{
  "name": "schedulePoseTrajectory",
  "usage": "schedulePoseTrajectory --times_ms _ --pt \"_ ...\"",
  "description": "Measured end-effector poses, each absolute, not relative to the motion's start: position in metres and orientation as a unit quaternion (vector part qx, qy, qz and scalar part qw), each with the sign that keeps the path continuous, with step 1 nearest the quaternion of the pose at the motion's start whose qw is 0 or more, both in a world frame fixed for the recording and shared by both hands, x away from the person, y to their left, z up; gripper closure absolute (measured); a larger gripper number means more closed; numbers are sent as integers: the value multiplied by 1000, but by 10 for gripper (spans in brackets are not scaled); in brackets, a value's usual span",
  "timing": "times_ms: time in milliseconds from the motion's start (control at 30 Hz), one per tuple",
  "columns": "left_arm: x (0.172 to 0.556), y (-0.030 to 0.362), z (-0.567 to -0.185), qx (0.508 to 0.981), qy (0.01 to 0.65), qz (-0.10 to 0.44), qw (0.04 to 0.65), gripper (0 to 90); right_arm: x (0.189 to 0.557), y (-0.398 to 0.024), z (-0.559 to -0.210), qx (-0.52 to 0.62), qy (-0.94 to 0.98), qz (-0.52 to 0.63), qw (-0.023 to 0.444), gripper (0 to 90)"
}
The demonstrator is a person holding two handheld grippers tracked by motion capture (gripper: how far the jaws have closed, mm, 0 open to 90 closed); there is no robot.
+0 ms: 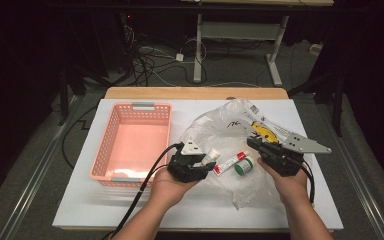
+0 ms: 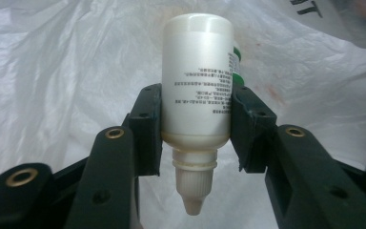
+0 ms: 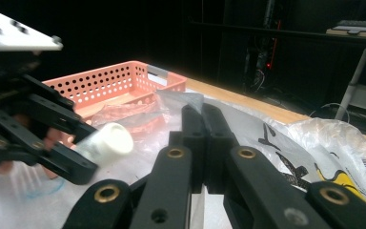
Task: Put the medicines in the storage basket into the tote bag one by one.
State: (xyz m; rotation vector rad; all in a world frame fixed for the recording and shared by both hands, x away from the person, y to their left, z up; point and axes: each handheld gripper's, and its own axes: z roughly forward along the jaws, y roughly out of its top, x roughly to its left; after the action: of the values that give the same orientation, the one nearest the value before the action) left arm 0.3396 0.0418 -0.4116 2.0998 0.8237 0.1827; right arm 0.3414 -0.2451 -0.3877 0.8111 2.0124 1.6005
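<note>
High view: the pink basket sits on the white surface, and everything else lies to its right. Just beside the basket's near right corner, the left tongs hold a small white bottle over the edge of a crumpled clear plastic bag. A red-and-white tube and a green-capped jar lie on the bag, further from the basket than the bottle. The right tongs rest on the bag beyond these, well apart from the basket.

Left gripper view: the left tongs are partly closed, their pads pressing both sides of the white bottle, whose ribbed nozzle cap points toward the camera; the bag lies behind.

Right gripper view: the right tongs are fully closed, jaws touching, with nothing between them. The basket stands behind, and the left tongs grip the bottle just in front of it
</note>
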Motion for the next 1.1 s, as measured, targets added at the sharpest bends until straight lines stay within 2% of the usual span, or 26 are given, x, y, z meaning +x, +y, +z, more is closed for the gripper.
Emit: schedulePoseTrajectory --times_ms 367,600,1100 --pt "367 5 -426 850 315 83 415 578 342 -246 -387 294 727 581 220 900" --pt "390 -13 -436 851 327 89 401 578 342 -246 -387 294 727 581 220 900" --pt "415 -34 -458 837 350 106 406 574 344 -248 -390 298 727 579 217 900"
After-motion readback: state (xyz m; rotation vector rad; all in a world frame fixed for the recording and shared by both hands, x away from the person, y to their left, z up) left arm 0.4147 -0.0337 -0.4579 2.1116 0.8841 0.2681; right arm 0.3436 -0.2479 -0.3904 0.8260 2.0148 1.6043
